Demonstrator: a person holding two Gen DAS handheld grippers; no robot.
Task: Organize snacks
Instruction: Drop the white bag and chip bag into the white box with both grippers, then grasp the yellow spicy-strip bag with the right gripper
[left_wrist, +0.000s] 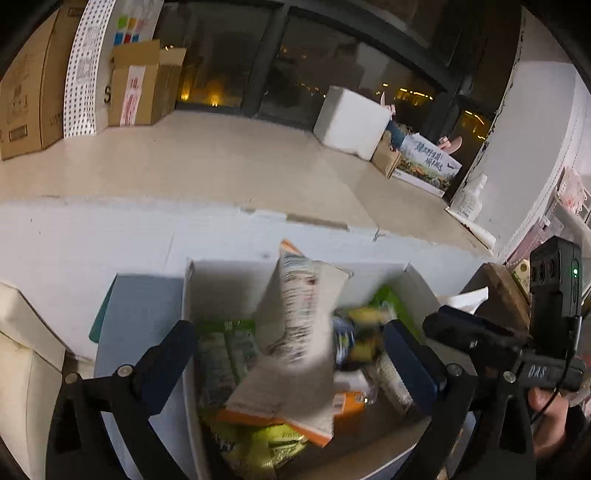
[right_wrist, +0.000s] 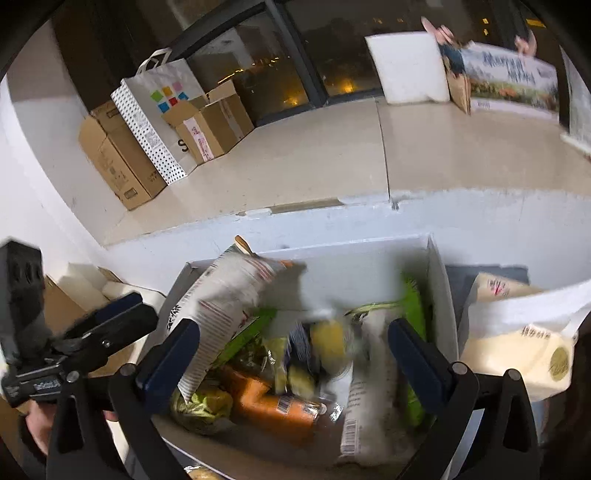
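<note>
i hold both grippers, left (left_wrist: 291, 363) and right (right_wrist: 295, 354), wide and empty over the box (left_wrist: 221, 269); a white packet (left_wrist: 299, 332) leans loose on the snacks.

A box (left_wrist: 221, 269) sits on a table (left_wrist: 92, 236) and holds a heap of snack packets (right_wrist: 280, 402), with one large bag (left_wrist: 299, 332) standing tilted on top of the heap. Beyond the table's far edge lies the floor (left_wrist: 221, 162), with cartons (right_wrist: 118, 162) against the wall at the left and a foam box (left_wrist: 351, 122) at the right before the window (left_wrist: 229, 62).
</note>
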